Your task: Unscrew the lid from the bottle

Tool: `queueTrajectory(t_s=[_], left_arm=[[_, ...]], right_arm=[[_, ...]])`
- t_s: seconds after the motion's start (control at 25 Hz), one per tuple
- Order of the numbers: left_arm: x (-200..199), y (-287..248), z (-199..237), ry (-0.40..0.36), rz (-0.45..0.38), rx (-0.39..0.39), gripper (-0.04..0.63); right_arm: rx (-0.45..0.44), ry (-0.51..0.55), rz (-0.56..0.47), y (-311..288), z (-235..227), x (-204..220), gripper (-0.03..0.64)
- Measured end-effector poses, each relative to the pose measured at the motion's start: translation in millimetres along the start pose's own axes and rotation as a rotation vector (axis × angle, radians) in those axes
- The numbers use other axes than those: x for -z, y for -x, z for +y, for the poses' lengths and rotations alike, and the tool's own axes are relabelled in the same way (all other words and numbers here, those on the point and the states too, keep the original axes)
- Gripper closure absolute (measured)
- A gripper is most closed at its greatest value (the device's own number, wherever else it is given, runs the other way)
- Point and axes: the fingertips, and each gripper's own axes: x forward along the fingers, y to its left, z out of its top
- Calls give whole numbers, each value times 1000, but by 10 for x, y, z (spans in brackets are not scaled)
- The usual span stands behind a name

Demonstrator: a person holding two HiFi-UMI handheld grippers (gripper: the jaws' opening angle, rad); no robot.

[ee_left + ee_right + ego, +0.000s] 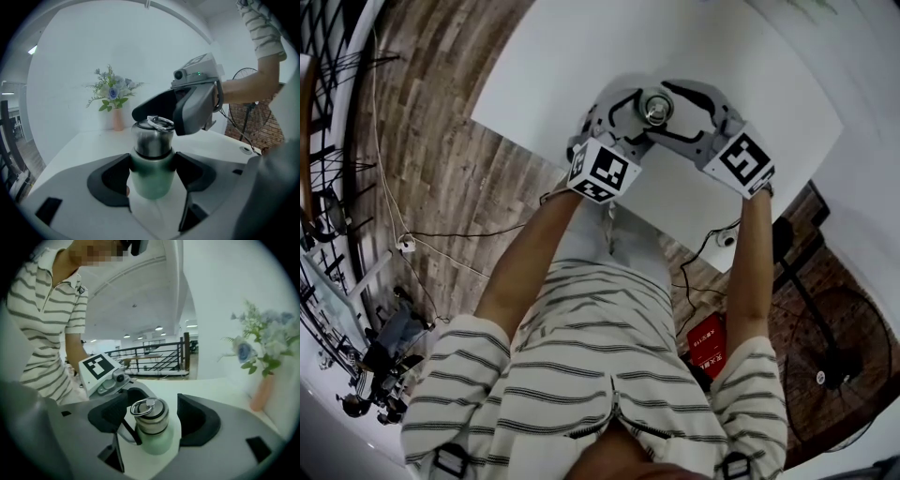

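Observation:
A pale green bottle (pixel 152 180) with a steel screw lid (pixel 151 137) and a ring handle stands on the white table (pixel 581 66). My left gripper (pixel 153 164) is shut on the bottle's green body, both dark pads pressing on its shoulder. In the right gripper view my right gripper (pixel 153 412) stands open around the lid (pixel 151 417), with a gap on each side. From the head view the lid (pixel 656 108) shows from above, between the left gripper (pixel 630 120) and the right gripper (pixel 686 112).
A pink vase of flowers (pixel 117 119) stands at the table's far side near the wall. A fan (pixel 243 79) stands off the table over the brick floor. A red box (pixel 708 342) and cables lie on the floor beside the person.

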Motion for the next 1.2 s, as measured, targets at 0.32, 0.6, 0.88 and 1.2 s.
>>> queueTrajectory(t_s=[0.32,0.6,0.88,1.2], left_arm=[[8,1,8,5,-1,-6,287],[26,-18,5,7,-2,-11,288],[10,12,2,7,-3,-14,288],[10,11,4,6,-6,-15,287]], right_arm=[[465,-206,-173,159,-139,-44,288],[653,-368,-150,105,-72,168,306],[705,-401,-151,58,-101,182,324],[687,-370,-129,-8,-92,190,370]])
